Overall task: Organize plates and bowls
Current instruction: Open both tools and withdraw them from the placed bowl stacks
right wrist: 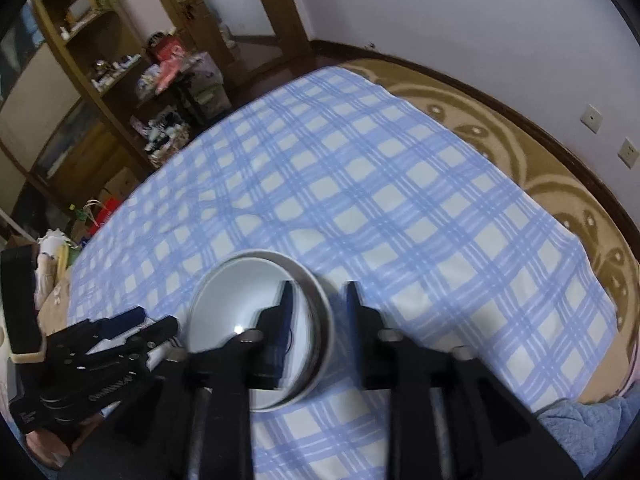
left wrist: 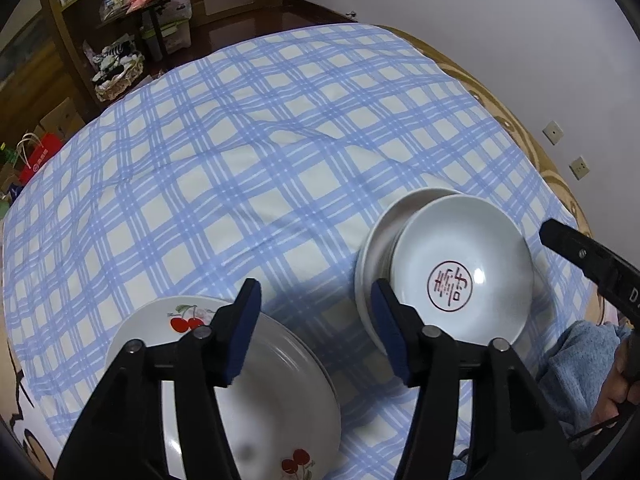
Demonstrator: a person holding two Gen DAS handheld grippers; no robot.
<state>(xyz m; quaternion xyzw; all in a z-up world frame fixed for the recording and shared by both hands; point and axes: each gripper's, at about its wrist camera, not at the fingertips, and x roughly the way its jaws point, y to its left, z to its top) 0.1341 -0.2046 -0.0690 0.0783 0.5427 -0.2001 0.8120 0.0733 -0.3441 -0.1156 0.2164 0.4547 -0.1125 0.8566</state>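
My left gripper has its jaws apart and empty, hovering between the two piles. My right gripper is apart too, straddling the bowl rim without pinching it. Bowl stack: at least two nested bowls, red emblem in the top one. Plate stack, just left of the bowls: cherry-print plates, two at least, exact count unclear. Nothing loose on the checked cloth. I judge sorting basically done; only the release and pull-away remain.
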